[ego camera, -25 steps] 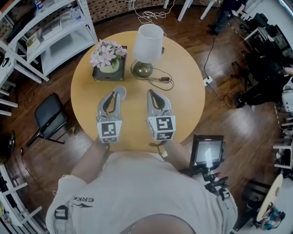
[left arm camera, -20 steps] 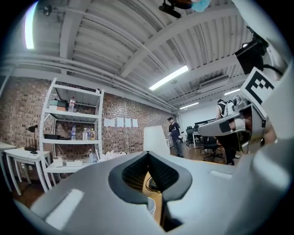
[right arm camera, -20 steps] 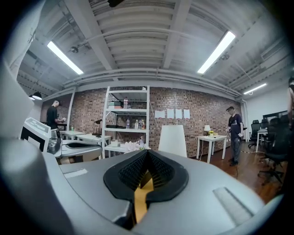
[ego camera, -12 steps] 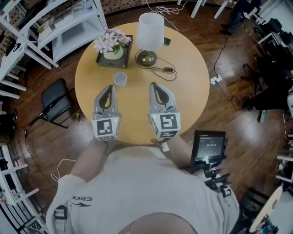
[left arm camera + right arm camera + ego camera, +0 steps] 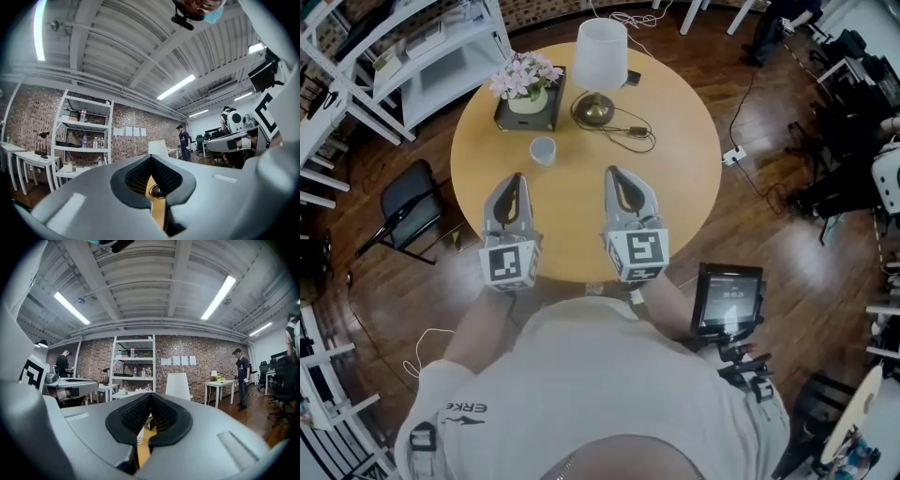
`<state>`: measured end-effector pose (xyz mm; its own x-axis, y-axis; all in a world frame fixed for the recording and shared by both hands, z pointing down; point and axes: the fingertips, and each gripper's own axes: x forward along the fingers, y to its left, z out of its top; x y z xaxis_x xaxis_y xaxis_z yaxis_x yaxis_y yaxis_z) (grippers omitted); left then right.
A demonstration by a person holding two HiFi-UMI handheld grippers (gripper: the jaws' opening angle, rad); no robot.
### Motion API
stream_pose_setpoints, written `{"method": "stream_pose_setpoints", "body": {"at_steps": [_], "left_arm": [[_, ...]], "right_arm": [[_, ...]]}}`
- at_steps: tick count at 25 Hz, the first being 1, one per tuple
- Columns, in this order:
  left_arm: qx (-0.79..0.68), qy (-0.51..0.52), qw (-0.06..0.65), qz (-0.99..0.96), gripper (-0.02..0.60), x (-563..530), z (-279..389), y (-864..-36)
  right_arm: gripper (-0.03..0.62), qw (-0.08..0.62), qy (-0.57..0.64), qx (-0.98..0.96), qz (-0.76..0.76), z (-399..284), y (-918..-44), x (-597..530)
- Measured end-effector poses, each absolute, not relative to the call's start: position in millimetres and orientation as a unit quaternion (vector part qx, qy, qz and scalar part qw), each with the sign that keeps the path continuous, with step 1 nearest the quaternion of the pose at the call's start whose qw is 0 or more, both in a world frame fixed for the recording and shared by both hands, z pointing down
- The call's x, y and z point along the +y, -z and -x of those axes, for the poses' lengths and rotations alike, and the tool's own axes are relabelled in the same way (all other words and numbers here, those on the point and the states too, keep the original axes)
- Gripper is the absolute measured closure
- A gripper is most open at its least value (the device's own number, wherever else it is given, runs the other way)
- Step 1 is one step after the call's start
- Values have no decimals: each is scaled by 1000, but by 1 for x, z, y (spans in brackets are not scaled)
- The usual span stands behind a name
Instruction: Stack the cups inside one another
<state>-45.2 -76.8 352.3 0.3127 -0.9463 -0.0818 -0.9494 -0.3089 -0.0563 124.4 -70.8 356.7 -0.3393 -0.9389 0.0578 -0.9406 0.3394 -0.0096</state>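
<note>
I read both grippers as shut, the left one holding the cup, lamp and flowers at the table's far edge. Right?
Not quite: the left gripper is shut but empty. The head view shows the cup standing on the table, apart from both grippers. The right gripper is shut too, and lamp and flowers are at the far edge.

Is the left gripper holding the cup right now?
No, the cup stands alone on the table, apart from the left gripper, whose jaws are shut on nothing.

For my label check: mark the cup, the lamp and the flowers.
cup (image 5: pixel 543 150), head view, open top.
lamp (image 5: pixel 600 54), head view, white shade.
flowers (image 5: pixel 523 75), head view, pink blossoms.
</note>
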Motion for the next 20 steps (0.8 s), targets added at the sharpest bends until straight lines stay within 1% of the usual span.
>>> {"method": "stream_pose_setpoints", "body": {"at_steps": [12,20], "left_arm": [[539,-38,28,841,580,-1,110,-356],[506,-45,10,861,580,35,117,-365]], "right_arm": [[580,45,-11,-779,-626,-65,-355,30],[580,66,-20,-753,-654,-56,-362,84]]}}
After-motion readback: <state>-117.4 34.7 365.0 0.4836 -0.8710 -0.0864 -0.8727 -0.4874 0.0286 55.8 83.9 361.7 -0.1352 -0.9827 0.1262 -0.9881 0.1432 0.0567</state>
